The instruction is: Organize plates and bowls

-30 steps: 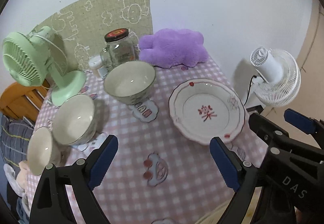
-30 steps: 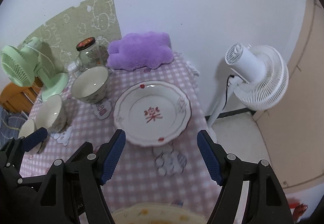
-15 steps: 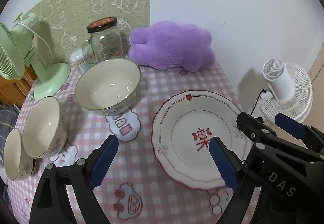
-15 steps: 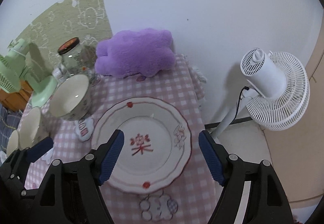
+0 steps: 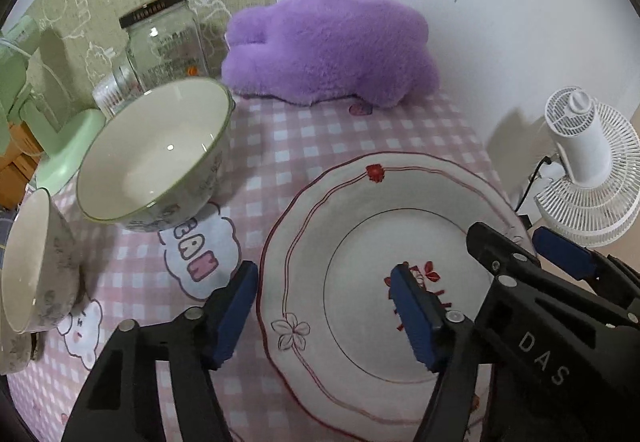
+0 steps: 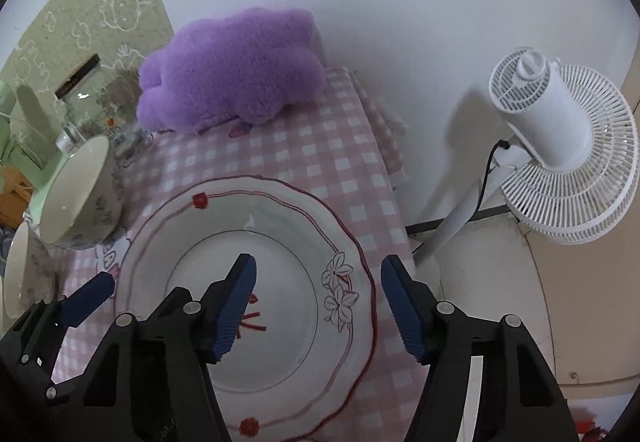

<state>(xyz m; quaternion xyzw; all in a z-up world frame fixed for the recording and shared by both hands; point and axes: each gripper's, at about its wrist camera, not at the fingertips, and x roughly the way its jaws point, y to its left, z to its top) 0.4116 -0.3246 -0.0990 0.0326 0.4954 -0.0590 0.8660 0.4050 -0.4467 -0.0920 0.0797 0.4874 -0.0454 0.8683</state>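
A white plate [image 5: 400,198] with red trim and a red centre mark lies on the pink checked tablecloth. My left gripper [image 5: 326,316] hangs low over the plate's left rim, one pad outside it and one over the centre. Its jaws are closing and the pads do not press the plate. My right gripper [image 6: 318,308] straddles the plate's [image 6: 240,210] right rim the same way, jaws closing, pads clear of it. A large green-rimmed bowl [image 5: 152,150] stands left of the plate. Two smaller bowls [image 5: 32,262] sit at the far left.
A purple plush [image 5: 332,46] and a glass jar [image 5: 164,38] stand at the back by the wall. A green fan's base [image 5: 68,150] is at the back left. A white fan [image 6: 560,146] stands on the floor past the table's right edge.
Both grippers have come down and forward over the plate, which now fills the view. Both pairs of jaws have narrowed. The dishes have not moved.
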